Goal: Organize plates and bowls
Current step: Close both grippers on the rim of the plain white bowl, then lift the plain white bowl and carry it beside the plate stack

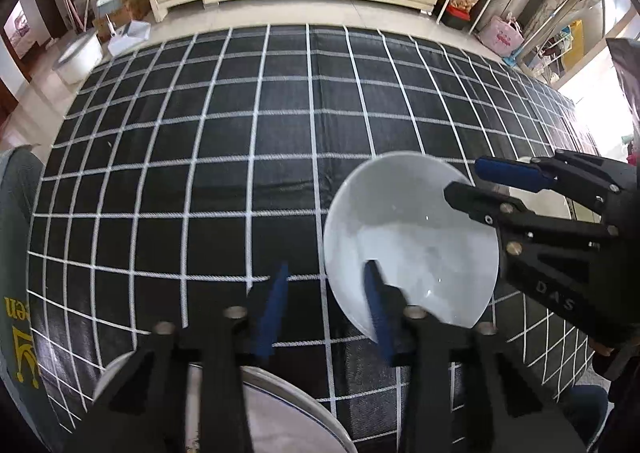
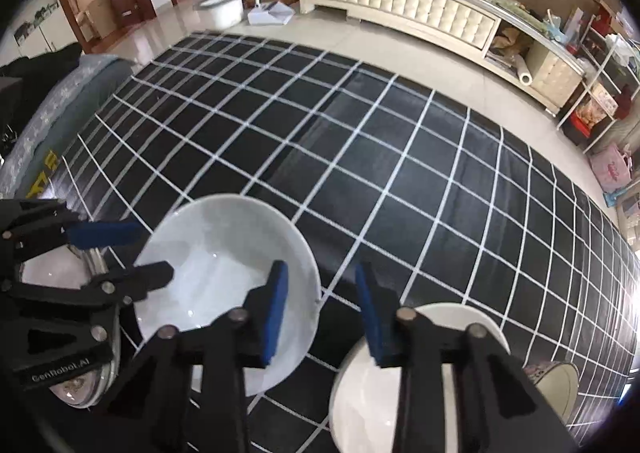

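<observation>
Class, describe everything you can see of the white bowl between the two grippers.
The white bowl is round, glossy, ceramic-looking, empty and upright on the black checked cloth. The left hand-held gripper straddles its near rim, one blue pad inside; the right hand-held gripper has one pad over its other side. Neither visibly presses it.

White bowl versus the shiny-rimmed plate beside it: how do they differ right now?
The white bowl is plain opaque white and deep; the shiny-rimmed plate looks shallower, with a reflective silvery rim. The bowl's rim sits between the open fingers of both the left gripper and the right gripper; the plate lies below the left gripper, gripped by neither. Both are round, on the black checked cloth.
</observation>
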